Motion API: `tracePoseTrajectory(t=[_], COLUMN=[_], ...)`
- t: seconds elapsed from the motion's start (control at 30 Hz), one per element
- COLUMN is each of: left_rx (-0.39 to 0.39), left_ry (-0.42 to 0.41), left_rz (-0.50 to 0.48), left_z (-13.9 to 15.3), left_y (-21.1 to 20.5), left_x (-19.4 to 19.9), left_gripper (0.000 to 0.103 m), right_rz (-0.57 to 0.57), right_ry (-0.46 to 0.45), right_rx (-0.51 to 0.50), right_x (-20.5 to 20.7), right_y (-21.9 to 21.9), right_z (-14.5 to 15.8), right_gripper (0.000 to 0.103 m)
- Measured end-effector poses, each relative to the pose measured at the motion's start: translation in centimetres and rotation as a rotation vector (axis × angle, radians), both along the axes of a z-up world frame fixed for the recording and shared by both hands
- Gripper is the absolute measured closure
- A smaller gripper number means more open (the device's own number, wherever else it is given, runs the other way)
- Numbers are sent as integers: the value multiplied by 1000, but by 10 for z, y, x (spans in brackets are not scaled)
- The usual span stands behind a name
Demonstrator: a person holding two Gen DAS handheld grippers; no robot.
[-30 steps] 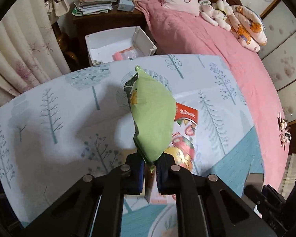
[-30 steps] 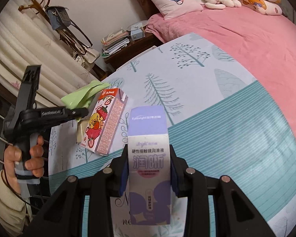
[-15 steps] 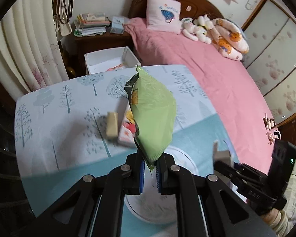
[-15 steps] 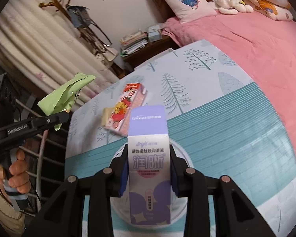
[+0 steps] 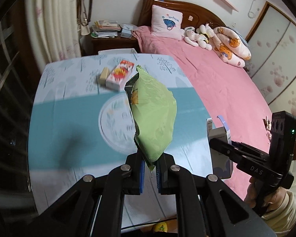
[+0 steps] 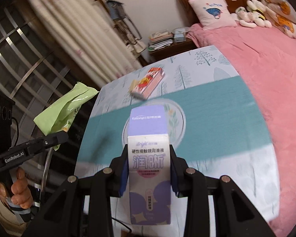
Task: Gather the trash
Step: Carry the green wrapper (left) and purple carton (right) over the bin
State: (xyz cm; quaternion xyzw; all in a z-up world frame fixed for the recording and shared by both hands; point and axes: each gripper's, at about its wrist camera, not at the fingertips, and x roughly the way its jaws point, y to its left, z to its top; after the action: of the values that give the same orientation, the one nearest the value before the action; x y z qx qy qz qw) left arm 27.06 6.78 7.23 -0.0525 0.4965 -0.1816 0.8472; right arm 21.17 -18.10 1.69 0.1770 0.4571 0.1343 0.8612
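On my left, the left gripper (image 5: 149,170) has its fingers pinched down on the bottom seam of a green snack bag (image 5: 155,114), which stands up from the fingers above the table (image 5: 55,130). Towards the table's far edge lies a red and white carton (image 5: 119,76) with a small beige block (image 5: 103,76) touching its left side; both are blurred. Nearer me, a round printed motif sits in the teal band of the cloth. On my right, the right gripper (image 6: 149,174) holds a purple and white box (image 6: 149,154) upright, its fingers at a middling spread, pressed on the box's two sides. Past the table's right edge is the pink bed (image 6: 266,63).
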Motion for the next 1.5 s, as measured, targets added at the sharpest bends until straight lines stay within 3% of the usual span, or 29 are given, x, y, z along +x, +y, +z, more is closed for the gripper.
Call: tracePoseTrajectory(t=[0.37, 0.57, 0.83, 1.1, 1.5], left_rx=[47, 101, 140, 179, 204], left_ry=[54, 130, 244, 338, 391], left_rz=[1, -38, -95, -145, -184], left_z=[-35, -73, -141, -230, -416], left_y=[-43, -57, -65, -68, -79], left_x=[-153, -203, -239, -255, -234], left_gripper=[96, 96, 96, 96, 95], right_rz=[130, 160, 205, 202, 98], right_ry=[57, 136, 251, 351, 457], right_rx=[-68, -64, -73, -110, -95], right_x=[-116, -161, -196, -206, -181], right_y=[-8, -5, 10, 22, 28], right_z=[-20, -61, -133, -217, -396], right_gripper=[69, 69, 69, 69, 68])
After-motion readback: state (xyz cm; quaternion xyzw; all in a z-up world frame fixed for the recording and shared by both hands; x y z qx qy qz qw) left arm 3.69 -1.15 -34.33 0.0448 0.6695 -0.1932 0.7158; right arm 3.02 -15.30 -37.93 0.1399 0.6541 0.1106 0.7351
